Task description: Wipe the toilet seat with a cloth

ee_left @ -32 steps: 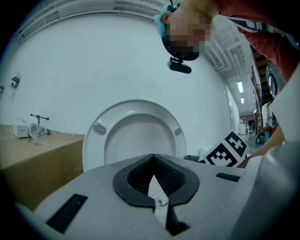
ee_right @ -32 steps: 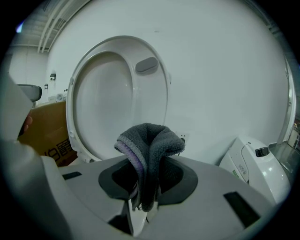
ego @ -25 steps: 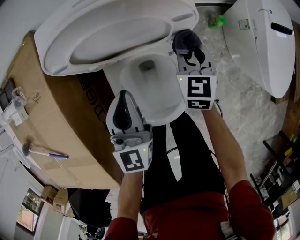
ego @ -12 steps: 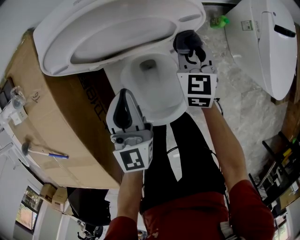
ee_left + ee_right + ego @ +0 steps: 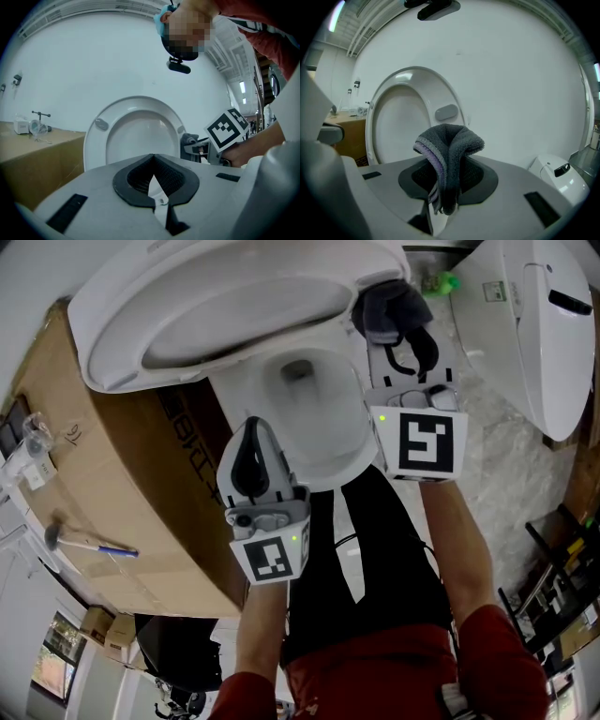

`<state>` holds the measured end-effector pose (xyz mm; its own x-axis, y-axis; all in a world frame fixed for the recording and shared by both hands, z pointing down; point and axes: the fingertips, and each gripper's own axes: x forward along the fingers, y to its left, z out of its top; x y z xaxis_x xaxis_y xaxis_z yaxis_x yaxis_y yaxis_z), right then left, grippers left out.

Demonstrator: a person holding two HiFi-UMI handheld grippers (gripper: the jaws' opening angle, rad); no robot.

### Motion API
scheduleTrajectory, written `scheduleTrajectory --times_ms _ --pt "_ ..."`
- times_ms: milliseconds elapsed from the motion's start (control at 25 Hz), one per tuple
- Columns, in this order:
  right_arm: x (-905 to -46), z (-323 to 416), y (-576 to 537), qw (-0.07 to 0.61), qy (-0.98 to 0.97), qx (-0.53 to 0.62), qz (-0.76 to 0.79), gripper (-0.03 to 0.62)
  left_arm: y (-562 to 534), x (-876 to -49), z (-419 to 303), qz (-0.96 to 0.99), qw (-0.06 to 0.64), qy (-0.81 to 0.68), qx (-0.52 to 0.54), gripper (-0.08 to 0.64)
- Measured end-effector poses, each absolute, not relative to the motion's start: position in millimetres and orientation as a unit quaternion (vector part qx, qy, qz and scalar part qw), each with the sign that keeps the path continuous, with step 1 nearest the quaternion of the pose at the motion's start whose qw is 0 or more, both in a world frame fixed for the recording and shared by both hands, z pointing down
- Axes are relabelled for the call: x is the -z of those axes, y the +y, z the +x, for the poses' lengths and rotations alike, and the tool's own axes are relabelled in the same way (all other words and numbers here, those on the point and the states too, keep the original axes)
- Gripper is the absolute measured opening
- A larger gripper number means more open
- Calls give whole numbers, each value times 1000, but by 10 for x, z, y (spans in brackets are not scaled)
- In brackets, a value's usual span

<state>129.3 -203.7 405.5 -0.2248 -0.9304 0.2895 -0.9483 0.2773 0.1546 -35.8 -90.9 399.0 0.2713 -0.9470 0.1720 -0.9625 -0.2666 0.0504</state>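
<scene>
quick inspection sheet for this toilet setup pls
surface: toilet bowl rim, white, bare
job's things: grey cloth bunched in right tool; lid raised
clutter: small hammer on cardboard box; green item behind the toilet
grippers: right tool shut on cloth by the rim's far right; left tool shut, empty
cables: thin cord seems to cross the person's dark clothing
surroundings: second toilet at right; pale marbled floor

Right gripper (image 5: 403,341) carried the cloth (image 5: 385,307) slightly rightward.
</scene>
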Motion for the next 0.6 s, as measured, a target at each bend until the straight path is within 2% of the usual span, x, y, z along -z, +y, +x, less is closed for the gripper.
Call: scheduleTrajectory --times_ms 160,440,600 --pt "-4143 1319 -2033 164 -782 -21 601 87 -911 -3989 -309 795 71 -600 -52 11" --pt "-5121 1275 -1909 257 -774 -102 569 87 -866 -4039 -312 793 74 -603 -53 11" --pt "-5222 1202 -1877 252 -777 -83 570 87 -809 -4110 -373 788 77 -609 -57 11"
